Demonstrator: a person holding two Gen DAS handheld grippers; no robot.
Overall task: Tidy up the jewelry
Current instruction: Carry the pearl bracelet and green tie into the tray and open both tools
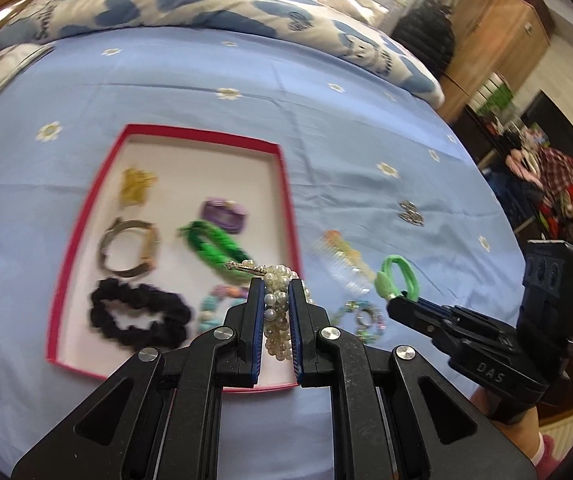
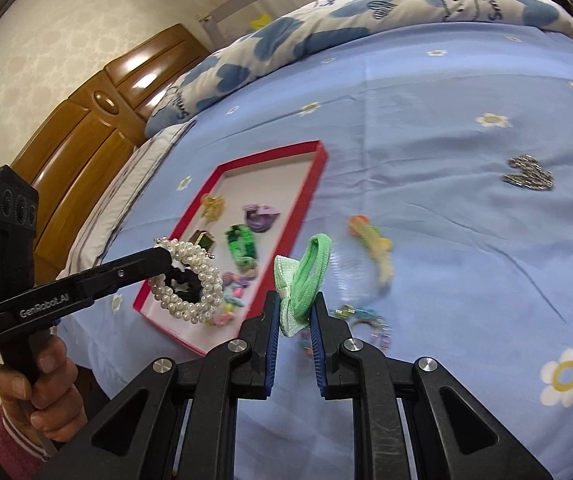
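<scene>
Left gripper (image 1: 276, 294): clamped on pearl bracelet (image 1: 276, 316), held over the box's near right corner.
Right gripper (image 2: 294, 308): pinching green hair tie (image 2: 306, 276), just right of the box.
Box (image 1: 90, 216): red rim, on blue sheet (image 1: 206, 92); scrunchie (image 1: 138, 316), bangle (image 1: 128, 254) inside.
Comb (image 1: 344, 262): on sheet, right of box.
</scene>
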